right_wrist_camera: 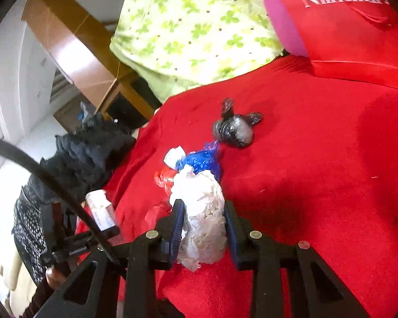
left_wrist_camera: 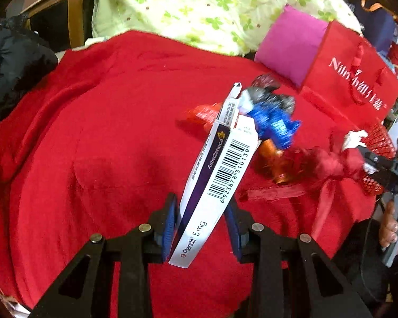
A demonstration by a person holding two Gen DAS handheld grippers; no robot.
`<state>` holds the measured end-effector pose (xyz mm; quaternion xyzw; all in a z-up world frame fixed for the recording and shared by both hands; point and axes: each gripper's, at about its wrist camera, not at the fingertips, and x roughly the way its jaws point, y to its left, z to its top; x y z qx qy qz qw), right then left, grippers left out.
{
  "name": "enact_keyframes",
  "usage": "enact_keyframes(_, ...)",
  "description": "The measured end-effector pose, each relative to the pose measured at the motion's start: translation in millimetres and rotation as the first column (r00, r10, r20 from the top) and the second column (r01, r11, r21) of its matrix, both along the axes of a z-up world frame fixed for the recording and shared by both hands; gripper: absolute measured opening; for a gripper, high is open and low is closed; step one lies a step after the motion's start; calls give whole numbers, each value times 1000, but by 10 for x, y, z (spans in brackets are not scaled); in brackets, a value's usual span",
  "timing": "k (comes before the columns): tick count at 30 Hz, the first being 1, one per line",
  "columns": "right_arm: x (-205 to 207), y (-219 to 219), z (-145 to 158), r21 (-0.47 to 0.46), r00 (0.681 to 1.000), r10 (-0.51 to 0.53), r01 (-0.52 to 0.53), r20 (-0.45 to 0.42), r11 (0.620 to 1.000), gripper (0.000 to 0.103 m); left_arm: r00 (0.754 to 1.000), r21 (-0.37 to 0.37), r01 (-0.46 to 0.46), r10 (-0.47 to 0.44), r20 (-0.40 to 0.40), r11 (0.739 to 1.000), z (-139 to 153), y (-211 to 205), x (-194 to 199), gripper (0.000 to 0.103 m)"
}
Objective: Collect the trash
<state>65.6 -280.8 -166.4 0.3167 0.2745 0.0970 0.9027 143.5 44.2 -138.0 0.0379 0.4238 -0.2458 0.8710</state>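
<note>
My left gripper (left_wrist_camera: 201, 228) is shut on a white and purple medicine box (left_wrist_camera: 220, 169), which it holds tilted above the red blanket (left_wrist_camera: 92, 132). Behind the box lie a blue foil wrapper (left_wrist_camera: 273, 122), a grey-black wad (left_wrist_camera: 268, 95), an orange wrapper (left_wrist_camera: 273, 159) and a red wrapper (left_wrist_camera: 201, 116). My right gripper (right_wrist_camera: 203, 228) is shut on a crumpled white wad (right_wrist_camera: 204, 212). Beyond it the blue wrapper (right_wrist_camera: 201, 159), the grey-black wad (right_wrist_camera: 233, 129) and a red wrapper (right_wrist_camera: 164, 179) rest on the blanket. The medicine box (right_wrist_camera: 100, 209) shows at the left.
A red paper bag (left_wrist_camera: 350, 79) and a pink cushion (left_wrist_camera: 289, 45) stand at the back right. Green floral cloth (left_wrist_camera: 199, 8) lies behind the blanket, and a black garment (left_wrist_camera: 13, 61) sits at the left. Red ribbon and netting (left_wrist_camera: 326, 164) lie at the right, near a hand (left_wrist_camera: 392, 225).
</note>
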Motion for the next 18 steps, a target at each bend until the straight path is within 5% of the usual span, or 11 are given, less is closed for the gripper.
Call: enact_keyframes(18, -154, -162, -88, 116, 1000, -3, 2, 4, 993, 33, 994, -184, 94, -81, 77, 978, 417, -421, -735, 37)
